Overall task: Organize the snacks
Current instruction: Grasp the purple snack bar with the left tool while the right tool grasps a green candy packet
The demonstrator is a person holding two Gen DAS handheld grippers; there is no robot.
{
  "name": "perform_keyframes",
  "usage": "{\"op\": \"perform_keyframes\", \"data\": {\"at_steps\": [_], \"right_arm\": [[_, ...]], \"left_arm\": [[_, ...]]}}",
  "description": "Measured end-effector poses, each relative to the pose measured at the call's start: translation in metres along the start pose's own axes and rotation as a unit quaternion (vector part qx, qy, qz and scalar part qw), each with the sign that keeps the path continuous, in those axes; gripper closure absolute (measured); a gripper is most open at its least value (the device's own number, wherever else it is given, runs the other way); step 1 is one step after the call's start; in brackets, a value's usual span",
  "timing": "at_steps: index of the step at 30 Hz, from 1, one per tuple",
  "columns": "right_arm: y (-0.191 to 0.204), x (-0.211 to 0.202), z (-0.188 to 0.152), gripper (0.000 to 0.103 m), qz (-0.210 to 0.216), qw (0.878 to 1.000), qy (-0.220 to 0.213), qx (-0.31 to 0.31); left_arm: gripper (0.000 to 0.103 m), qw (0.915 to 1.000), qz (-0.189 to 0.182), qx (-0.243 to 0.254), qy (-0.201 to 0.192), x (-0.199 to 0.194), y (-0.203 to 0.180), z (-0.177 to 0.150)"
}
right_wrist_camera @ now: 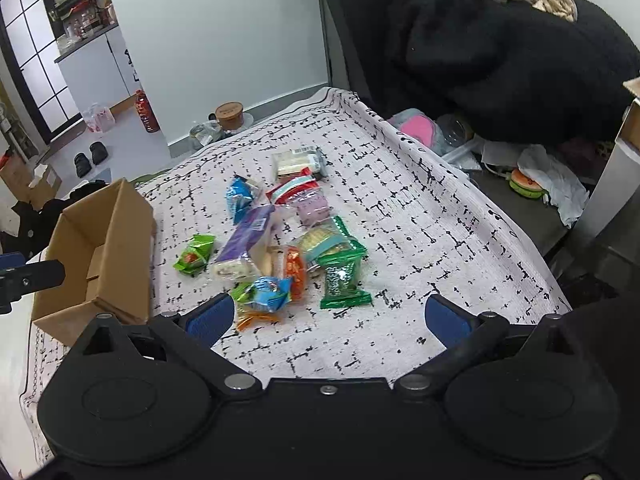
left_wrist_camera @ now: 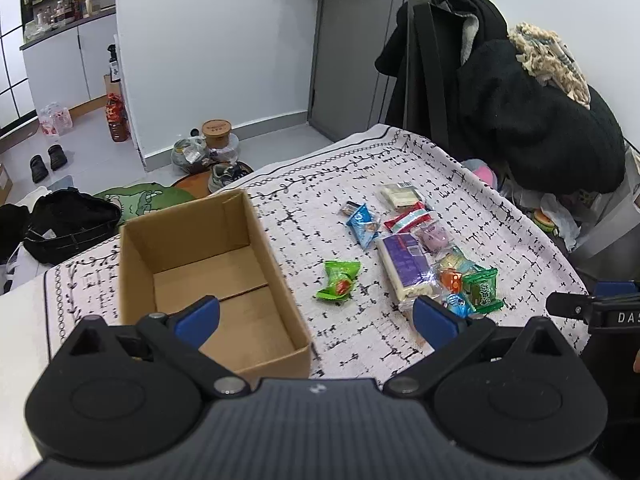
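- Cardboard box (left_wrist_camera: 212, 276): landmark; stood open on the patterned cloth (left_wrist_camera: 460, 208) covering the bench. Only the left wrist view showed its bare floor, with nothing inside; the right wrist view showed mainly an outer wall and a folded flap.
- Snacks: lay in a loose cluster on the cloth to the right of the box, all outside it.
- Light green packet (left_wrist_camera: 339, 280): nearest the box, apart from the cluster.
- Purple-labelled pack (left_wrist_camera: 406, 266): in the cluster's middle.
- Dark green packet (right_wrist_camera: 344, 276): at the cluster's far side from the box.
- Left gripper (left_wrist_camera: 316, 318): jaws spread wide, empty, above the box's near right corner.
- Right gripper (right_wrist_camera: 328, 318): jaws spread wide, empty, over the cloth beside the dark green packet.
- Dark coats (left_wrist_camera: 520, 96): heaped beyond the cloth, well right of the box.
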State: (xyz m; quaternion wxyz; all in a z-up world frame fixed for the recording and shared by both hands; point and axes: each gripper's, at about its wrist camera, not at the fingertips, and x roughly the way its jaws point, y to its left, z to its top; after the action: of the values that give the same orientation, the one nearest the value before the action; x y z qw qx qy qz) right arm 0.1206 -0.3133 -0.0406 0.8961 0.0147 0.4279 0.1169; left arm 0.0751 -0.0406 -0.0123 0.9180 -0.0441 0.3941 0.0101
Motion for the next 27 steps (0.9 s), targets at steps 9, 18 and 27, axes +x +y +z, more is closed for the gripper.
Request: {"op": "perform_keyframes", "data": {"at_steps": [9, 18, 27], "right_arm": [[-0.017, 0.024, 0.001, 0.000, 0.012, 1.000, 0.019, -0.001], [-0.028, 0.046, 0.001, 0.001, 0.016, 0.999, 0.037, 0.001], [-0.039, 0.073, 0.003, 0.030, 0.045, 0.997, 0.054, 0.042]], "left_arm": [[0.001, 0.9997, -0.019, 0.007, 0.012, 0.027, -0.021, 0.013], [0.001, 0.9985, -0.042, 0.024, 0.024, 0.056, -0.044, 0.023], [0.003, 0.9967, -0.068, 0.020, 0.041, 0.089, -0.058, 0.027]]}}
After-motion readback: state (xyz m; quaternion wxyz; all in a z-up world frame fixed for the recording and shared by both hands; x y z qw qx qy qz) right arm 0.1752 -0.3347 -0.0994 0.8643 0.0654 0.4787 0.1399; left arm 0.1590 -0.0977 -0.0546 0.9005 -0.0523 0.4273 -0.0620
